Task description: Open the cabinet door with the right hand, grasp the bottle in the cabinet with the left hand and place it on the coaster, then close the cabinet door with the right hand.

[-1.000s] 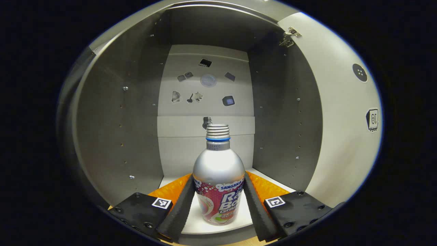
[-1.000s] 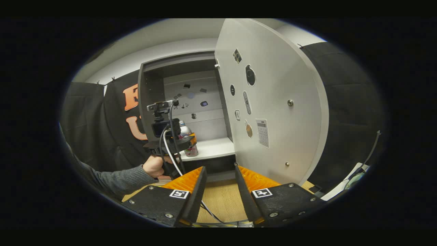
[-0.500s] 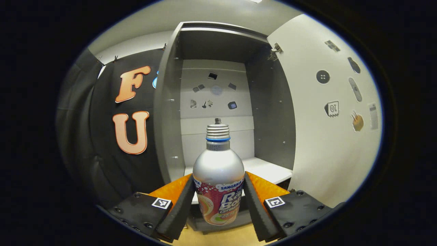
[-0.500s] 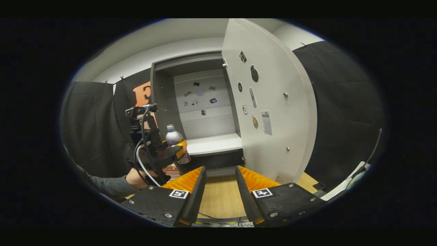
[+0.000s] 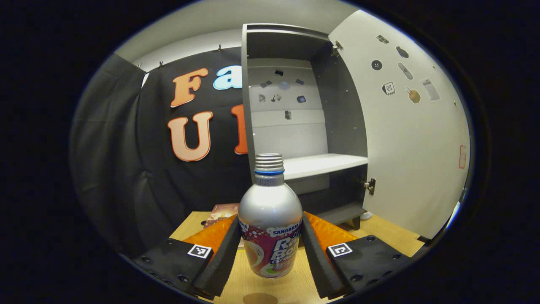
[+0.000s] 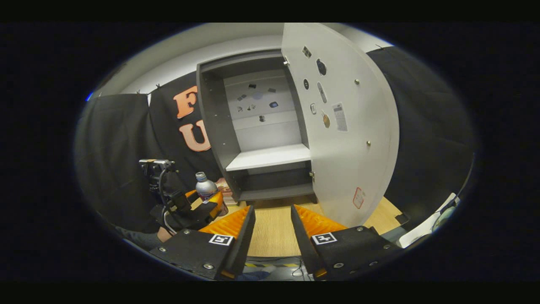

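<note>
A silver bottle (image 5: 270,219) with a red label and a threaded neck stands upright between my left gripper's (image 5: 270,220) fingers, both pressing its sides, just above the wooden table (image 5: 291,287). Behind it the grey cabinet (image 5: 295,126) is open, its white shelf (image 5: 325,160) bare and its door (image 5: 405,139) swung out to the right. In the right gripper view the bottle (image 6: 205,188) and the left gripper (image 6: 190,207) are low on the left, in front of the cabinet (image 6: 261,126). My right gripper (image 6: 272,210) is open over the table, left of the door (image 6: 350,126).
A flat reddish-brown thing (image 5: 221,211) lies on the table by the cabinet's left foot. White objects and a cable (image 6: 426,230) sit at the table's far right. A sleeve (image 6: 139,238) is at the lower left. Black cloth lines the back.
The left gripper has drawn the bottle out of the cabinet, leftward and down to just above the table. The right gripper has backed away from the door a little.
</note>
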